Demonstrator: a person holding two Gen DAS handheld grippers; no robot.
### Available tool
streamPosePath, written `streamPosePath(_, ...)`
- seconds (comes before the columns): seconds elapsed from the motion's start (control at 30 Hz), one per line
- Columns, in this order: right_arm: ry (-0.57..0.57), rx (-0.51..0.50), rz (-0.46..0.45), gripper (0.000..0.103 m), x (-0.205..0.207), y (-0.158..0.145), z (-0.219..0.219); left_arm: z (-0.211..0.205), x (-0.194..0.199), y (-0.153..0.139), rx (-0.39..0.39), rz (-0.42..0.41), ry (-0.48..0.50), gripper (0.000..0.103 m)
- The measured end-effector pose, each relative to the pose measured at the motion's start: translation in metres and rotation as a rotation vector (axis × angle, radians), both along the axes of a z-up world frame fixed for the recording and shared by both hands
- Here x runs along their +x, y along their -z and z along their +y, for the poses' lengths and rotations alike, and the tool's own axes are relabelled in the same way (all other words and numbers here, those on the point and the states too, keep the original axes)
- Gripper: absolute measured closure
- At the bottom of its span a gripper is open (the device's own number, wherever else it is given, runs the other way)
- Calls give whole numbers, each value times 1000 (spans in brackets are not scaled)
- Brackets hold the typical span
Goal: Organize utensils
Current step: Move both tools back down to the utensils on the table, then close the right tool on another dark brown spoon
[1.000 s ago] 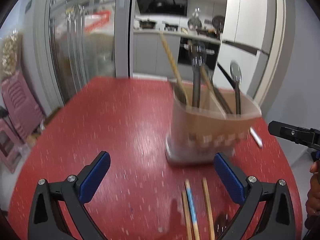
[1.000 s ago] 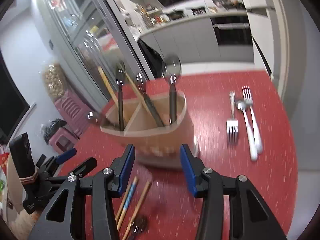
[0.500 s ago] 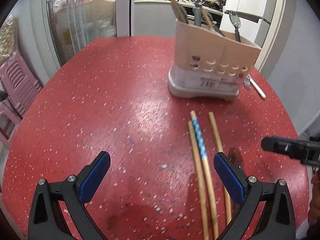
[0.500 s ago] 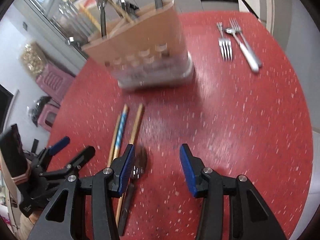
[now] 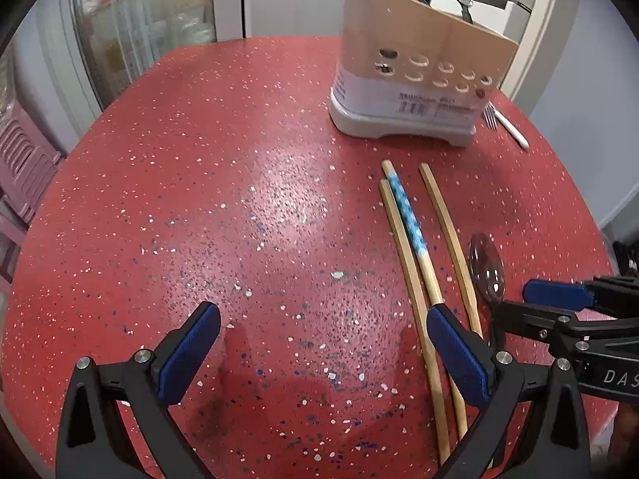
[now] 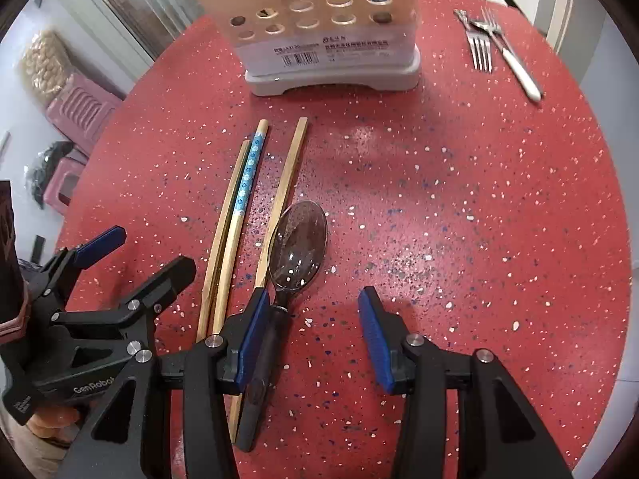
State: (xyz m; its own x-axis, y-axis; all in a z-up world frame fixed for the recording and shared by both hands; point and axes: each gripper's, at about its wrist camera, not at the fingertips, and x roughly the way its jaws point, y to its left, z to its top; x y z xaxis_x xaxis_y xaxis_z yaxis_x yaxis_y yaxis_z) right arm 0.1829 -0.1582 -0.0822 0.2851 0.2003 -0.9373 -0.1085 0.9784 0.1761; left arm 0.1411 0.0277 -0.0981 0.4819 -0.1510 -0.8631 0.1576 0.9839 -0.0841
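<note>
1. The utensil caddy (image 6: pixel 327 36) stands at the top centre of the right wrist view on the red table (image 6: pixel 459 207). It already holds some utensils: handles and a spoon bowl rise above its rim at the top of the left wrist view. So part of the sorting looks done.
2. Still loose on the table: three chopsticks (image 6: pixel 243 195) lying side by side left of centre, and the dark-handled spoon (image 6: pixel 297 241) just right of them, touching the rightmost stick.
3. Also loose, at the upper right beside the caddy, are the forks (image 6: pixel 481 46) and a white-handled piece (image 6: pixel 519 70) whose head I cannot make out.
4. The right tongs (image 6: pixel 311 339) are partly spread and empty, low over the spoon's handle, which lies against the left pad.
5. The left tongs (image 5: pixel 319 355) stand wide apart, holding nothing, over bare table left of the chopsticks.
6. My reading: roughly midway, with at least six pieces left and the spoon likely next.
</note>
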Motion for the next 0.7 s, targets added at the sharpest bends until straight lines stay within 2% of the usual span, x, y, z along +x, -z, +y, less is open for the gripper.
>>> streamPosePath(0.17, -6, -56, -9, 53, -2, 2, 11, 3, 2, 5, -2, 21, -5, 0)
streamPosePath(0.37, -63, -146, -45, 54, -9, 4, 34, 18, 3, 6, -15, 26, -33, 0)
streamPosePath(0.47, -104, -201, -71, 63, -15, 6, 42, 22, 2, 3, -20, 19, -36, 0)
streamPosePath(0.63, -106, -198, -74, 90, -22, 2, 35, 21, 3, 3, -32, 35, -24, 0)
streamPosePath(0.7, -110, -184, -79, 90, -23, 2, 31, 17, 5, 4, -32, 42, -18, 0)
